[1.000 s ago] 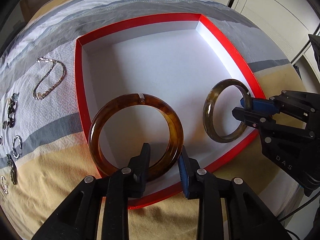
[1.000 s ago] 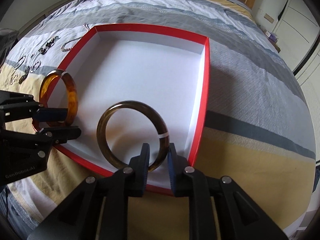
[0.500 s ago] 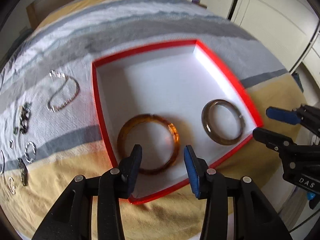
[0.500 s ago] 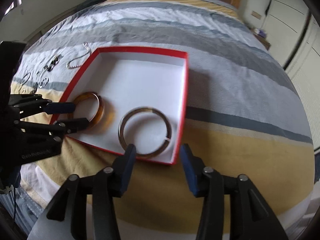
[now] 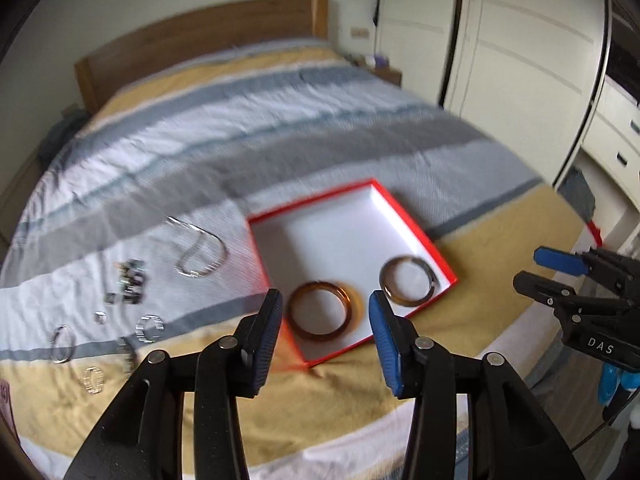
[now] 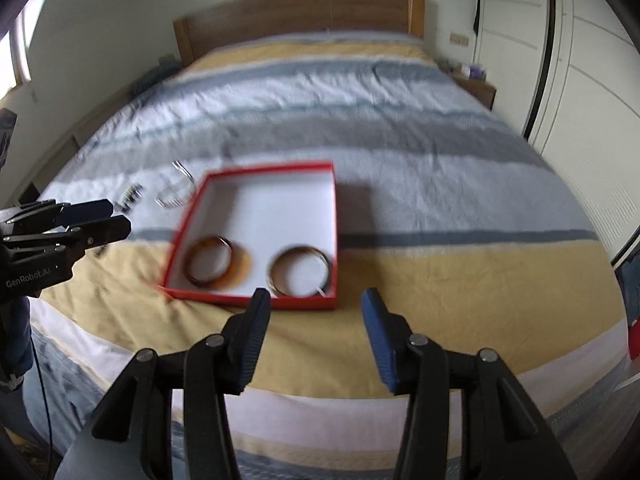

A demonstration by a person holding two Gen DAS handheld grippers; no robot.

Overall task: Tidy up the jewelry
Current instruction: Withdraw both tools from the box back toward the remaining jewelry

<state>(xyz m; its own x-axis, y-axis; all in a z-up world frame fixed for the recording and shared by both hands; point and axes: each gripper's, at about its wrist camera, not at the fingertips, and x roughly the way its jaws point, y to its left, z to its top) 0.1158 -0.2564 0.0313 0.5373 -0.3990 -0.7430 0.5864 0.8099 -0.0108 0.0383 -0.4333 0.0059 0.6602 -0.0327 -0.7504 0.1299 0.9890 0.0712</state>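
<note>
While both bangles are lying flat in the red box (image 5: 416, 236) on the bed (image 6: 400, 128), I am holding my grippers above it. The left gripper (image 5: 325, 338) and right gripper (image 6: 314, 338) are gaping empty, jaws having just been opening; the amber bangle (image 5: 322, 316) is sitting beside the darker bangle (image 5: 408, 280).

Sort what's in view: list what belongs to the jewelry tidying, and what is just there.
Job:
red box
amber bangle, in box
darker bangle, in box
silver chain, on bedspread
small rings, on bedspread

Just there:
bedspread
headboard
wardrobe
</note>
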